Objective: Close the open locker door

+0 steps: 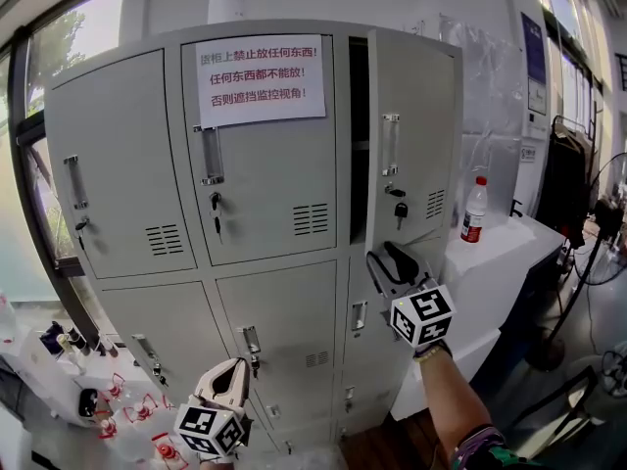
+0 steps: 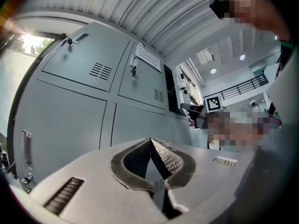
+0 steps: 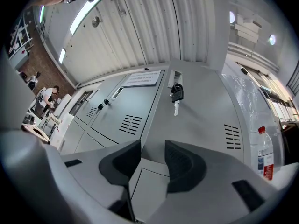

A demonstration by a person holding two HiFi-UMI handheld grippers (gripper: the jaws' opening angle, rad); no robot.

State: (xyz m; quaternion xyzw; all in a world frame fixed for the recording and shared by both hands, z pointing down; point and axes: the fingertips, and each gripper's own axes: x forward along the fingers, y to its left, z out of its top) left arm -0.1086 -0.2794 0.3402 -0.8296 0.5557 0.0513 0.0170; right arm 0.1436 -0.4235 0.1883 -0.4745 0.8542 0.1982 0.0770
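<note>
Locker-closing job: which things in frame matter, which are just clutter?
For the job:
- open locker door
- its handle
- right gripper, open, near the door's lower corner

Just lying about:
- water bottle
- paper notice
- white device up top
- left gripper, shut, idle down low

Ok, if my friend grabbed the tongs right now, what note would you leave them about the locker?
Left tongs: shut, empty, low in front of the bottom lockers.
Right tongs: open, empty, by the lower edge of the open door.
Door: top right, ajar, with keys hanging in its lock.
Done: nothing yet; the door is not closed.
Left to do: push the door shut, probably with the right tongs.
</note>
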